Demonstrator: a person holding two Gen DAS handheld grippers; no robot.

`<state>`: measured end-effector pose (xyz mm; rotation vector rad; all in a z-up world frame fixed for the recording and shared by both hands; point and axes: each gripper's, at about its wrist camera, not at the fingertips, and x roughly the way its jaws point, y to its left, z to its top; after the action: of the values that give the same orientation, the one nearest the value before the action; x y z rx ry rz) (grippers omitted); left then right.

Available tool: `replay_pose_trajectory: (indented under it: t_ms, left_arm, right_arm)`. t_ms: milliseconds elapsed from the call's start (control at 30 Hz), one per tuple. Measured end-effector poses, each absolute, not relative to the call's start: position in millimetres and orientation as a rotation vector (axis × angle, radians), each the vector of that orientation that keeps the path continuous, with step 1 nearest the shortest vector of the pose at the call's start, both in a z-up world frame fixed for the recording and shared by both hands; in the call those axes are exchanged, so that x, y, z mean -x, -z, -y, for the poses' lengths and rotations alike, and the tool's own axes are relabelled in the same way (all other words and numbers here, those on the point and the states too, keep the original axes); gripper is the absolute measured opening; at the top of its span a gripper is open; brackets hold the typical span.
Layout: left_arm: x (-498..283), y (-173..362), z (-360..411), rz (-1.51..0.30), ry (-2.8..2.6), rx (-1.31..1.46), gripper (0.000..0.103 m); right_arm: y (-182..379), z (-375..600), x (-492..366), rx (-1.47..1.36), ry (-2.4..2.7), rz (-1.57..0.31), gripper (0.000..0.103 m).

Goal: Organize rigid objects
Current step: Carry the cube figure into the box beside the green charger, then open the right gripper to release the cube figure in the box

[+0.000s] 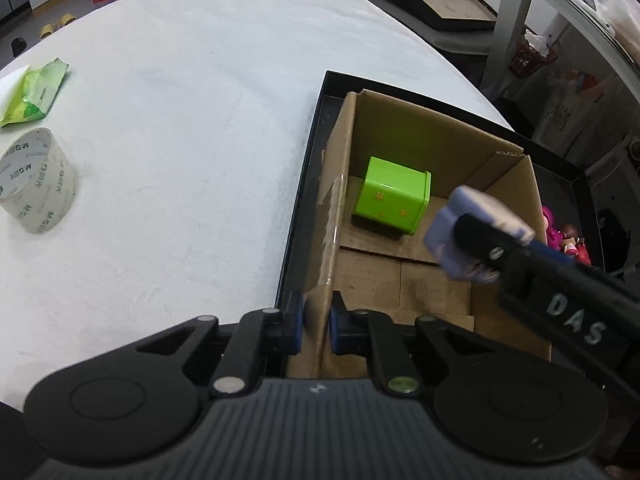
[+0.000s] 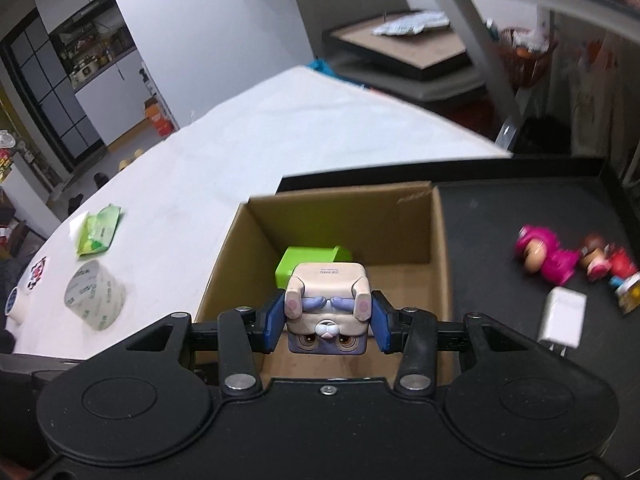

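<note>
1. Cream and lavender plastic makes up the cube toy you carry in your right tool. It is a blocky animal figure with folded limbs, a small printed label on its upper face and a face with brown eyes on the side turned toward the camera.
2. Your right tool is clamped on that cube toy, one blue pad pressed to each side. The toy hangs above the open cardboard box, near its right wall.
3. The cube is about as wide as it is tall, so it has no clear long axis; its face points back toward your right wrist and its label points up.
4. From the left wrist view the same cube toy shows tilted and blurred over the box floor, clear of the cardboard.
5. Your left tool is closed on the near left wall of the cardboard box, a pad on either face of it.
6. A green cube tin with small orange marks sits on the box floor toward the far left corner.
7. The box stands inside a black tray on the white worktop.
8. On the tray, right of the box, lie a pink doll, a smaller figure and a white charger.
9. A tape roll and a green packet rest on the worktop, well apart from the tray.
</note>
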<state>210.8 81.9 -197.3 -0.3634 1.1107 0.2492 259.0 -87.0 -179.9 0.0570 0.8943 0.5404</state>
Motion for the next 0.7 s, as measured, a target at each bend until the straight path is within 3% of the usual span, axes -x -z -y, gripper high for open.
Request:
replay_pose_trajectory:
  t_ms: [233, 500, 567, 700]
  left_arm:
    - [-210, 198, -88, -1.114, -0.243, 0.391, 0.012]
    - [-214, 195, -86, -1.133, -0.244, 0.365, 0.012]
    - [-215, 194, -83, -1.135, -0.255, 0.341, 0.013]
    - [-216, 192, -78, -1.137, -0.262, 0.307, 0.016]
  right_arm:
    - [194, 91, -271, -0.256, -0.614, -1.035, 0.050]
    - [178, 103, -264, -0.254, -0.577, -0.993, 0.053]
    - [171, 105, -262, -0.211, -0.554, -0.968, 0.066]
    - [156, 115, -263, -0.133, -0.501, -0.911, 0.079]
